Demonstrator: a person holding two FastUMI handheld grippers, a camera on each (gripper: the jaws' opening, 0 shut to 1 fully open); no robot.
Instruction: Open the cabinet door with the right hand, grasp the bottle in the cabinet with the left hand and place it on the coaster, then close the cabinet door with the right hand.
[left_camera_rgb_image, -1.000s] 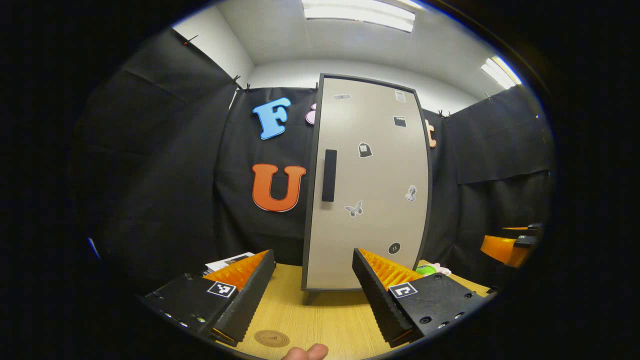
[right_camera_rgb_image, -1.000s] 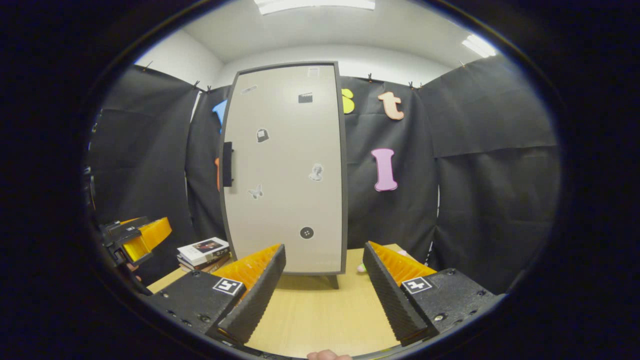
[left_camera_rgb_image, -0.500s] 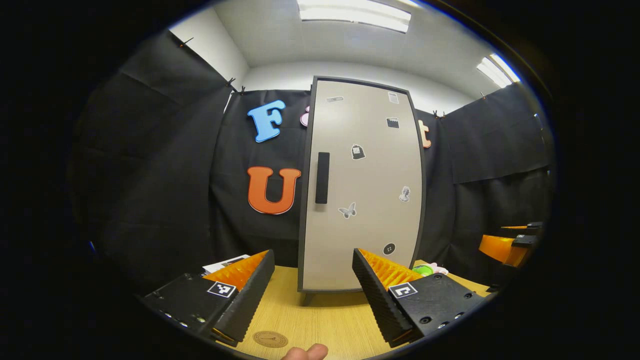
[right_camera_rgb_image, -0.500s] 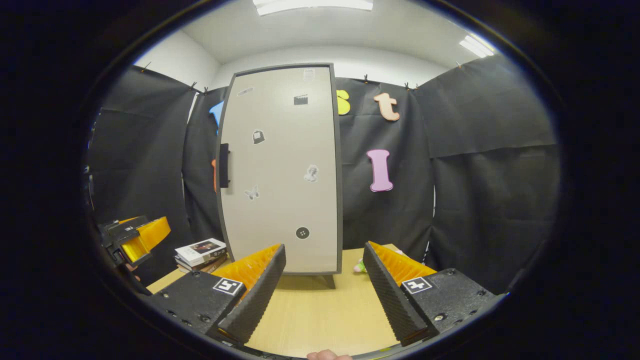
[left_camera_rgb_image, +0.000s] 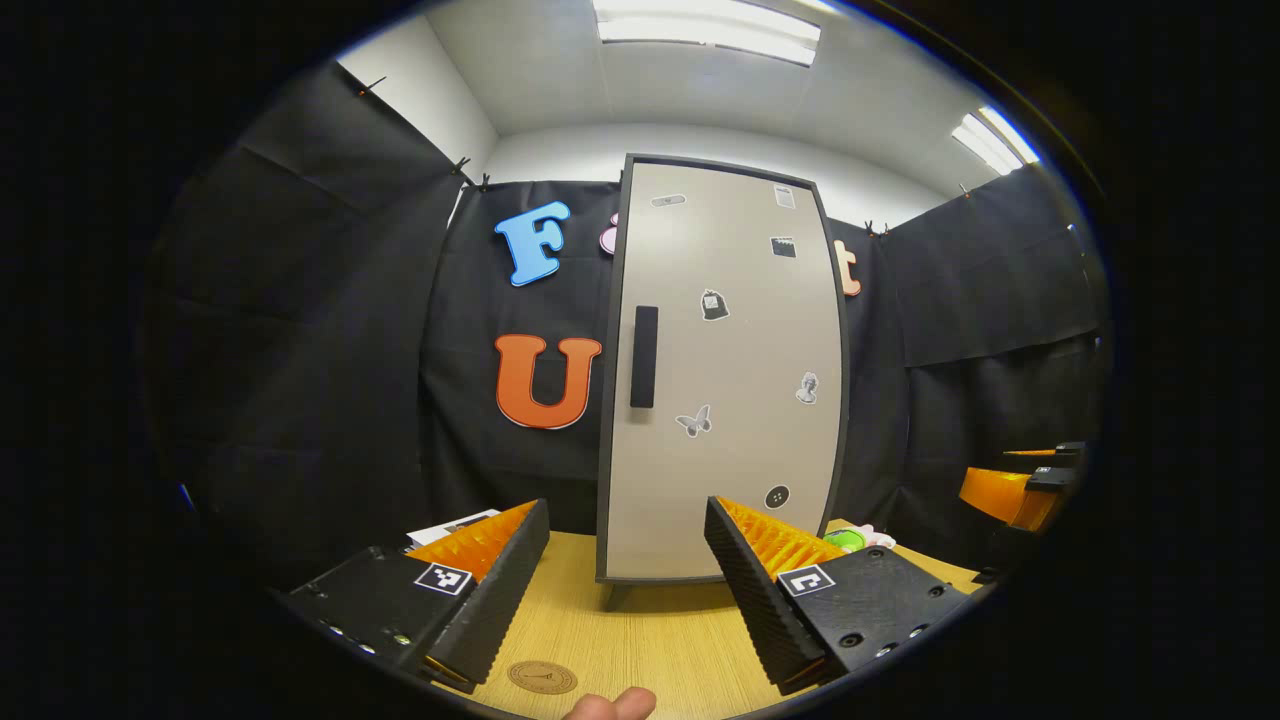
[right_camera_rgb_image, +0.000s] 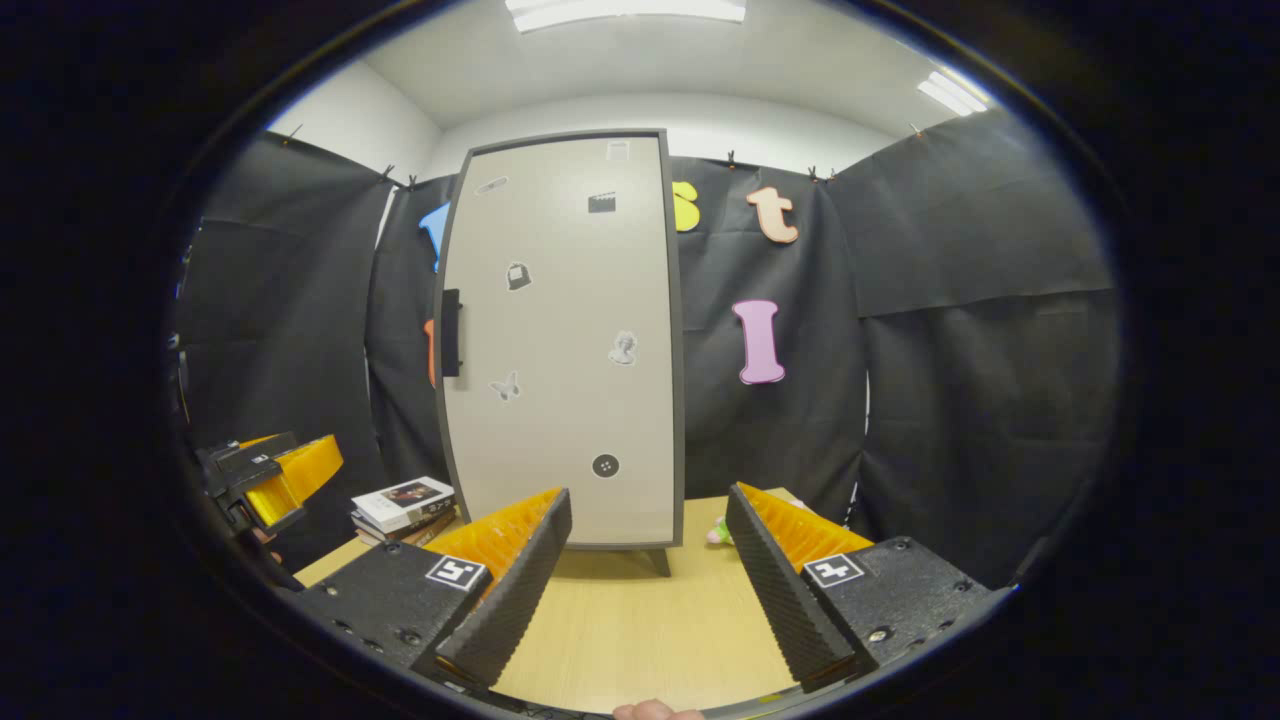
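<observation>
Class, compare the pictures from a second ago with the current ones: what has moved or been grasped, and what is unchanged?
In the left gripper view the cabinet door slid slightly left, so the left tongs turned a little right. Nothing was grasped or released. The door stays shut, both tongs stay open, the right tongs barely shifted, and the coaster still lies on the table.

Premises: an improvised recording booth set up inside an office-type room, not a home. Evidence: black cloth (right_camera_rgb_image: 980, 300) clipped up as walls on three sides, plain white walls and ceiling with fluorescent light panels (left_camera_rgb_image: 705, 25) above them. A wood-grain table (right_camera_rgb_image: 640, 620) carries a small freestanding cabinet (right_camera_rgb_image: 565, 340) toward its far edge and a stack of books (right_camera_rgb_image: 405, 503) near its left edge.
</observation>
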